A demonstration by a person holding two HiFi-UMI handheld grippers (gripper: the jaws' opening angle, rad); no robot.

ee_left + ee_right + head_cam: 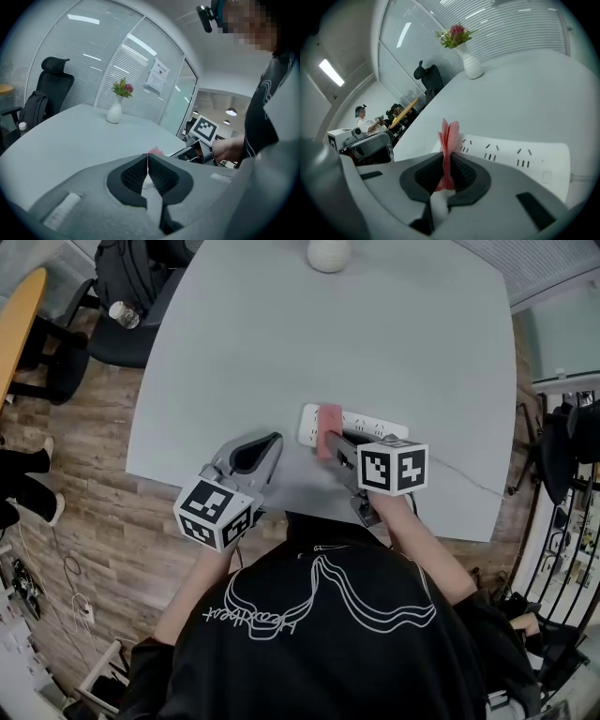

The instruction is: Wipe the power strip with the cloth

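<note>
A white power strip (361, 424) (511, 155) lies flat near the table's front edge, its cord running off to the right. My right gripper (330, 443) (446, 174) is shut on a folded pink cloth (329, 427) (448, 145), which stands up between the jaws over the strip's left end. My left gripper (265, 448) (147, 165) hovers left of the strip, jaws shut with nothing between them. From the left gripper view, a corner of the pink cloth (155, 151) shows just past the jaws.
The grey table (281, 343) carries a white vase (329, 253) (114, 112) (471, 63) with flowers at its far side. A black office chair (131, 296) with a backpack and a bottle stands at the far left. The table's front edge (281, 495) runs just under both grippers.
</note>
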